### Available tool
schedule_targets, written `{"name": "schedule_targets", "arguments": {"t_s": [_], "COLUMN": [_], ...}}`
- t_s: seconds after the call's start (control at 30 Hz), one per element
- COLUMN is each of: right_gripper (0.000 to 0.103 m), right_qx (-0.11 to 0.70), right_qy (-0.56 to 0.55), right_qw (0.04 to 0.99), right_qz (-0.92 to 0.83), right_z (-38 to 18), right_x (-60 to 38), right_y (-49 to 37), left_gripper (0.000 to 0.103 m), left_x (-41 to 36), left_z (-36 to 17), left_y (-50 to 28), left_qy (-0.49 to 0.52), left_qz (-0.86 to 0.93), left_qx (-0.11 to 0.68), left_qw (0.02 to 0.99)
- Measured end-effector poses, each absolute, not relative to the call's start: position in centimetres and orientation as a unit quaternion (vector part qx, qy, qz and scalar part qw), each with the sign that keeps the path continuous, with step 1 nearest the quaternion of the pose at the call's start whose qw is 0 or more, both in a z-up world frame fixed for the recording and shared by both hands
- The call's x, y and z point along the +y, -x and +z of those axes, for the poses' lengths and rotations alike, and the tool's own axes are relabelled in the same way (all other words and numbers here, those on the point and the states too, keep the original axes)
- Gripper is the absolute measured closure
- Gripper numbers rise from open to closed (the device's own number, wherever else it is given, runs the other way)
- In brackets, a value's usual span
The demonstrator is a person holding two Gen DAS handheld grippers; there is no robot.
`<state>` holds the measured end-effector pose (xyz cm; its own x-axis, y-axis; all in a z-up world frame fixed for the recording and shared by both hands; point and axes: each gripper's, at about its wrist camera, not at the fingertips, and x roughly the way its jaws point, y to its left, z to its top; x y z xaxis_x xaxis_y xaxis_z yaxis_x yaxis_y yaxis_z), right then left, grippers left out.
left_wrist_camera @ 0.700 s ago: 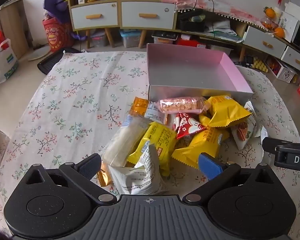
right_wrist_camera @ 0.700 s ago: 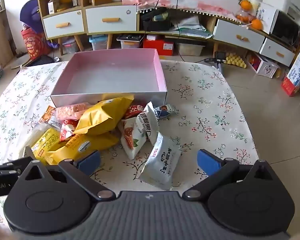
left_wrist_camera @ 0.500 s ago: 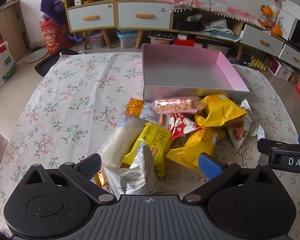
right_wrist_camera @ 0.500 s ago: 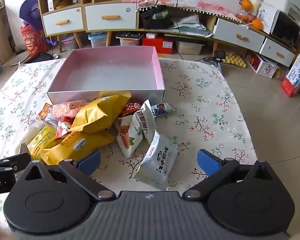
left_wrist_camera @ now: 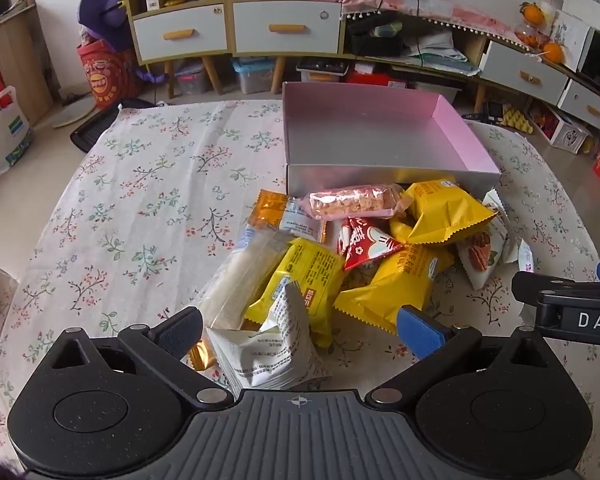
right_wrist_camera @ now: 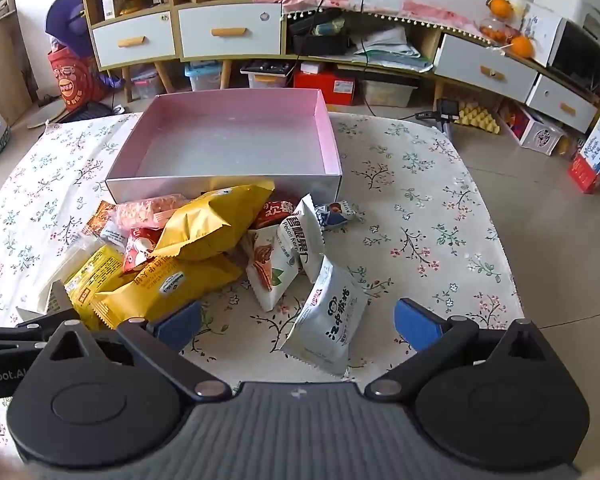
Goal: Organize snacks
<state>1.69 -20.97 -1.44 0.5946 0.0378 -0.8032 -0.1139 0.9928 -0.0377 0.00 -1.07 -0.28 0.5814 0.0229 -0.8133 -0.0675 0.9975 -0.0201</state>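
Pre-grasp step: left claw (left_wrist_camera: 298, 326) and right claw (right_wrist_camera: 298, 322) both released over the snacks (left_wrist_camera: 364, 248) heaped mid-surface against the empty box (right_wrist_camera: 224, 184) (nothing held); next, clench one packet.

Both cameras now sit a little closer to the pink box (left_wrist_camera: 384, 136): in the left wrist view it lies lower and slightly further left, and in the right wrist view the white snack packet (right_wrist_camera: 328, 320) lies lower, between that gripper's wide-spread fingers.
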Motion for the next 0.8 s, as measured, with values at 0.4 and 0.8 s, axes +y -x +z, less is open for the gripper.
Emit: {"name": "schedule_targets", "arguments": {"t_s": [0.4, 0.8], "right_gripper": [0.0, 0.0], "right_qx": [0.449, 0.451], "right_qy": [0.046, 0.044], "right_qw": [0.891, 0.89], "right_qz": [0.044, 0.045], "right_z": [-1.68, -1.87], "right_x": [-20.69, -20.51], "right_y": [-1.73, -1.69], "left_gripper": [0.0, 0.0], "left_x": [-1.27, -1.18], "left_z": [-0.47, -0.64], "left_y": [0.07, 0.2], "left_qy": [0.021, 0.021], "left_qz": [0.024, 0.025], "left_qx": [0.459, 0.46], "left_qw": [0.888, 0.887]}}
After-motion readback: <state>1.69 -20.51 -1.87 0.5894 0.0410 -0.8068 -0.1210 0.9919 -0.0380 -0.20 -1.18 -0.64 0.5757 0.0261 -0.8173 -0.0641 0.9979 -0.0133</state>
